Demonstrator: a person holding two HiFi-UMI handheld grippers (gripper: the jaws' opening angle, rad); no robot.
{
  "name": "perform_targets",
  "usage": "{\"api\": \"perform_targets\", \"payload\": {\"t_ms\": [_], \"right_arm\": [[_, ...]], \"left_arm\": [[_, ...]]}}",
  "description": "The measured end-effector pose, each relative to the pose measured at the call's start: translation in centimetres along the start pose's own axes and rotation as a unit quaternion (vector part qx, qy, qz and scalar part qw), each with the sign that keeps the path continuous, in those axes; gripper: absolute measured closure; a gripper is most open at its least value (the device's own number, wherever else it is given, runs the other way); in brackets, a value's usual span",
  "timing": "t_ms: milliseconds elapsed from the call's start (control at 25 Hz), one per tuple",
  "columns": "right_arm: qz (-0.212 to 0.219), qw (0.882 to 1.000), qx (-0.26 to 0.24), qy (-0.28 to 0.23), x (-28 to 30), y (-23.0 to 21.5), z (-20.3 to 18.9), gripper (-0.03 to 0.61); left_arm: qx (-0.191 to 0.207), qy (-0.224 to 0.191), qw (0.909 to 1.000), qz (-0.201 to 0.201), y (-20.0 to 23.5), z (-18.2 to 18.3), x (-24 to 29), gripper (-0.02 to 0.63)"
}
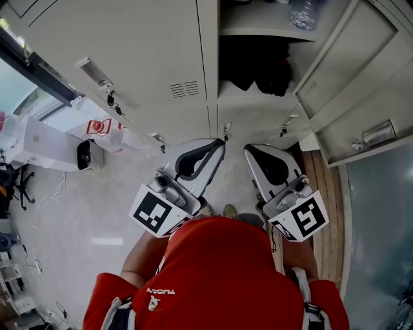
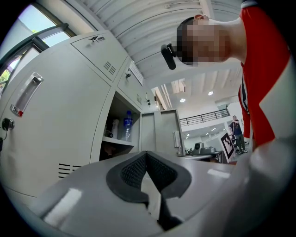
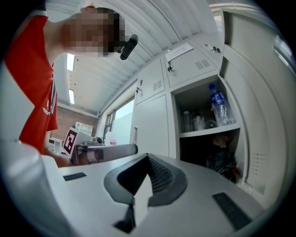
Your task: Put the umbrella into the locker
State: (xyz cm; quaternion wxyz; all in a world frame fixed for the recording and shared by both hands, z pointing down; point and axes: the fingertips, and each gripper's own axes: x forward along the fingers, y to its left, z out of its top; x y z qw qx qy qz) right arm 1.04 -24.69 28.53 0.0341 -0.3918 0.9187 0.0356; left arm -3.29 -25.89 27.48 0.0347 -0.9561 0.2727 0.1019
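Note:
The locker (image 1: 258, 97) stands open straight ahead, its door (image 1: 348, 77) swung out to the right. A black bundle (image 1: 258, 67), probably the folded umbrella, lies in the dark compartment under the shelf and also shows in the right gripper view (image 3: 222, 159). My left gripper (image 1: 219, 147) and right gripper (image 1: 248, 149) hang side by side in front of the locker's foot, a little apart from it. Both are shut with nothing between the jaws: the left gripper's (image 2: 146, 153) pads meet at the tips, and so do the right gripper's (image 3: 148, 156).
A water bottle (image 1: 303, 13) and small containers stand on the locker's upper shelf (image 3: 210, 131). Closed locker doors (image 1: 129, 58) run to the left. A white box (image 1: 45, 145) sits on the floor at left, and wooden boards (image 1: 326, 193) run at right.

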Motion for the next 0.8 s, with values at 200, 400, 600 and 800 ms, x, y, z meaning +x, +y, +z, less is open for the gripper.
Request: {"api": "perform_targets", "payload": {"t_ms": [200,400,600,800], "right_arm": [[0.0,1.0,0.001,0.0,-0.09,0.15,0.08,0.577],[0.0,1.0,0.002,0.004,-0.07,0.2,0.03,0.577],[-0.002,1.0,0.003,0.006,-0.15,0.1,-0.13,0.577],[-0.002,1.0,0.007,0.01,-0.05,0.01,-0.44,0.577]], "left_arm": [[0.0,0.004,1.0,-0.001,-0.19,-0.14,-0.12,0.609],[-0.003,0.005,1.0,-0.002,-0.13,-0.21,-0.18,0.609],[-0.005,0.004,1.0,-0.003,-0.18,-0.32,-0.12,0.609],[-0.008,0.006,0.9999,-0.003,-0.06,-0.64,-0.13,0.609]]}}
